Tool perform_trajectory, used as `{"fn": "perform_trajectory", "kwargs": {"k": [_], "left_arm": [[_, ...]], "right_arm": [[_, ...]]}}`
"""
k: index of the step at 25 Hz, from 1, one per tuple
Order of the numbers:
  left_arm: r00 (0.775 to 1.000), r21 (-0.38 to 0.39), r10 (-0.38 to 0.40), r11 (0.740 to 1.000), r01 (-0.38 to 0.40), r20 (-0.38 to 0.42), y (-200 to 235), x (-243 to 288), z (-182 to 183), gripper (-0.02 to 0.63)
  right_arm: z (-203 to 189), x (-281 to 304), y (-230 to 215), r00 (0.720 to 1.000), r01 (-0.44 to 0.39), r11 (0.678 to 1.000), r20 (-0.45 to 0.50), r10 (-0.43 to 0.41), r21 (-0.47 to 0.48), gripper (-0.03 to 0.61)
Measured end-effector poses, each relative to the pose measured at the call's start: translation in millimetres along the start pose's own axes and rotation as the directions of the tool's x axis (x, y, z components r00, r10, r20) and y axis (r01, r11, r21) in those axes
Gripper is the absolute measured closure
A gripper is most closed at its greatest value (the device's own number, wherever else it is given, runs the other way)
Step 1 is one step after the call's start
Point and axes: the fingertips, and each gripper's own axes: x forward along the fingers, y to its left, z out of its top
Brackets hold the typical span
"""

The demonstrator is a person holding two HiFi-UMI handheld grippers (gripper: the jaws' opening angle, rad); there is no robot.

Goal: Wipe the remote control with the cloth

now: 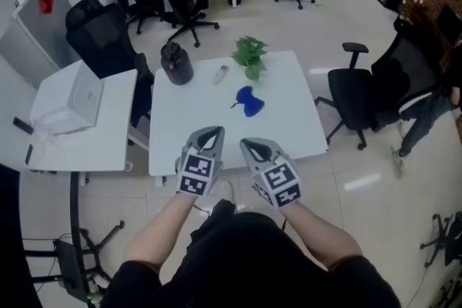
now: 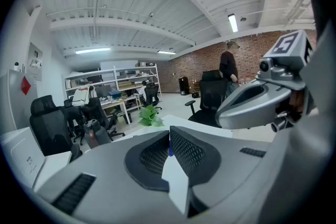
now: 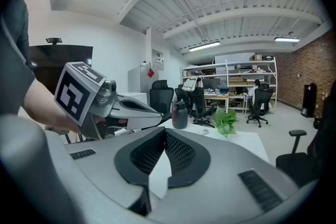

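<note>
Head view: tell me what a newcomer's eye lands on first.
The crumpled blue cloth at the middle of the white square table stands out most, with the slim grey remote control lying beyond it, left of a green leafy plant. Over the table's near edge, the left gripper and right gripper hover side by side, jaws shut and empty.

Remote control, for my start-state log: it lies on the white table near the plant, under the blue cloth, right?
No. The remote control lies bare on the white table near the plant; the blue cloth lies apart from it, as the head view shows.
</note>
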Motion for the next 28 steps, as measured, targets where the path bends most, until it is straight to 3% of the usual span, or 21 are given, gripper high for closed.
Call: {"fn": "perform_trajectory", "kwargs": {"k": [3,9,15,23,28], "left_arm": [[0.999,-0.01,0.022,1.0,-0.023,-0.024,35.0,42.4,-3.0,0.58],[0.993,-0.032,0.036,0.999,-0.04,-0.108,114.4,145.6,-25.5,0.459],[0.98,-0.07,0.004,0.997,-0.018,-0.201,178.8,247.5,-51.3,0.379],[0.925,-0.064,-0.008,0.998,-0.017,-0.38,218.7,356.9,-132.4,0.371],[0.9,-0.094,-0.02,0.995,-0.023,-0.435,228.2,400.9,-166.3,0.371]], "right_arm": [[-0.4,28.5,-25.7,1.0,0.006,1.0,-0.019,-0.006,0.002,0.574],[-8.6,109.8,-85.3,0.996,0.053,0.998,-0.075,-0.051,0.019,0.574],[-15.9,189.4,-143.3,0.981,0.127,0.989,-0.159,-0.114,0.075,0.574],[-53.9,252.1,-192.6,0.951,0.198,0.973,-0.263,-0.16,0.122,0.574],[-80.5,267.8,-215.3,0.932,0.232,0.964,-0.313,-0.182,0.131,0.574]]}}
